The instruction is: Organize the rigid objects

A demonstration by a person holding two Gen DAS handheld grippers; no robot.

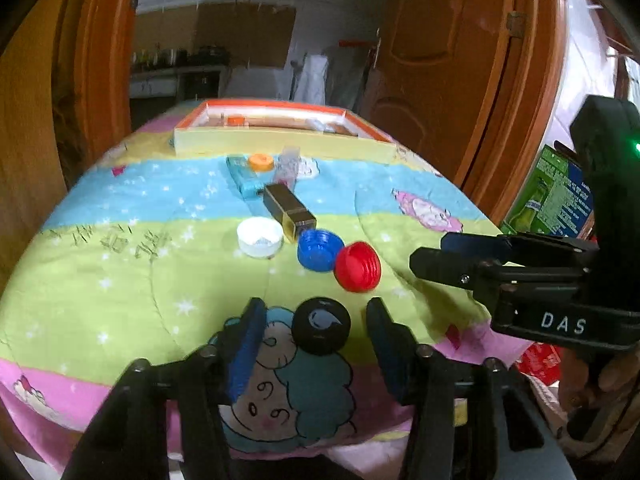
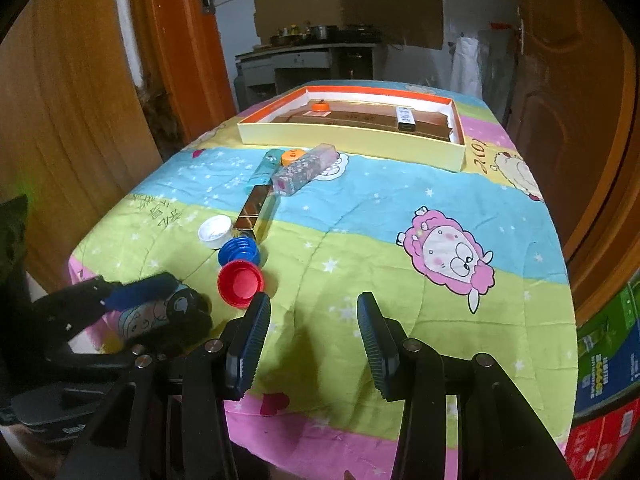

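A black cap [image 1: 320, 326] lies on the cartoon-print cloth between the fingers of my left gripper [image 1: 316, 308]. There is a gap on each side of it, so the gripper is open around it. Just beyond lie a red cap [image 1: 357, 267], a blue cap [image 1: 318, 250], a white cap [image 1: 259, 237], a gold box [image 1: 289, 210], a cyan tube [image 1: 244, 178], an orange cap [image 1: 261, 162] and a clear floral box [image 1: 289, 164]. My right gripper [image 2: 313, 304] hovers open over bare cloth to the right of the red cap [image 2: 240, 283], with nothing between its fingers.
A shallow orange-rimmed box [image 2: 352, 140] at the table's far end holds an orange cap [image 2: 320, 107] and a white item [image 2: 405, 118]. Wooden doors flank the table. Stacked printed cartons [image 2: 604, 360] stand off its right edge. The cloth's near edge drops away below both grippers.
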